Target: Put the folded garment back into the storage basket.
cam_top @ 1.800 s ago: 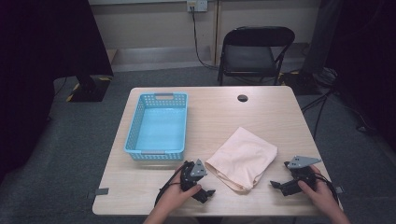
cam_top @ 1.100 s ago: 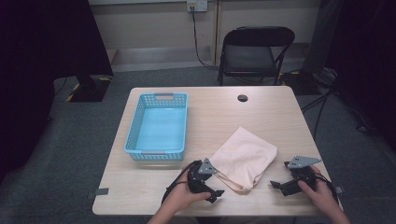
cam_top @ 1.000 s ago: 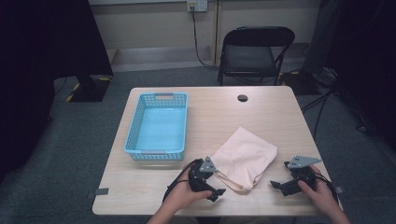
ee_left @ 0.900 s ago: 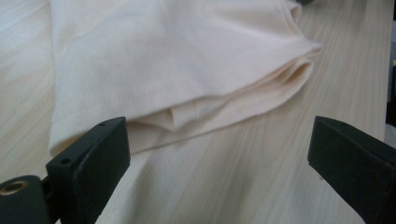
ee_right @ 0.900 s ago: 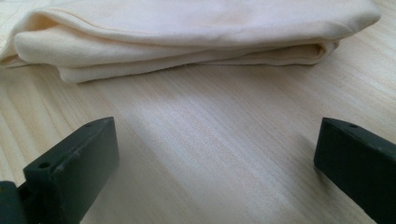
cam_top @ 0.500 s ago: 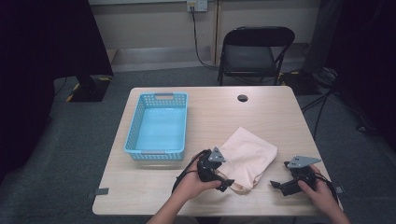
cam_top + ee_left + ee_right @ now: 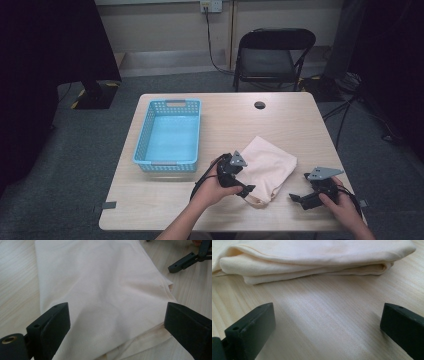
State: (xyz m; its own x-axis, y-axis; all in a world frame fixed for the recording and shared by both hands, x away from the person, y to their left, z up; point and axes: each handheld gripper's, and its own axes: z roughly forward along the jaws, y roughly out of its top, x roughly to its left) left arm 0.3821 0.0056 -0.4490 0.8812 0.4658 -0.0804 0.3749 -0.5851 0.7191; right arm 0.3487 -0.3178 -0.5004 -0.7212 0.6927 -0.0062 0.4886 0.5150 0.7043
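Folded cream cloth (image 7: pixel 267 169) lies flat on the near half of the wooden table (image 7: pixel 280 125), a little right of the middle, turned so that one corner points toward the person. In the left gripper view the cloth (image 7: pixel 105 295) spreads between the two black jaws, its stitched hem and layered near edge low in the picture; in the right gripper view the cloth (image 7: pixel 312 257) shows as a stack of folds resting on the wood, well ahead of the jaws.

At the cloth's near left edge sits the left gripper (image 7: pixel 243 187), held in the person's left hand (image 7: pixel 212 185). Its jaws stand wide apart over the fabric and grasp nothing.

On bare wood just to the right of the cloth rests the right gripper (image 7: pixel 300 197), held in the right hand (image 7: pixel 342 205). Its jaws are likewise spread wide and grasp nothing.

Farther left stands a blue basket (image 7: pixel 145 137), apart from the cloth. A small dark round hole (image 7: pixel 259 105) marks the far side of the table, and a black folding chair (image 7: pixel 272 55) stands beyond it.
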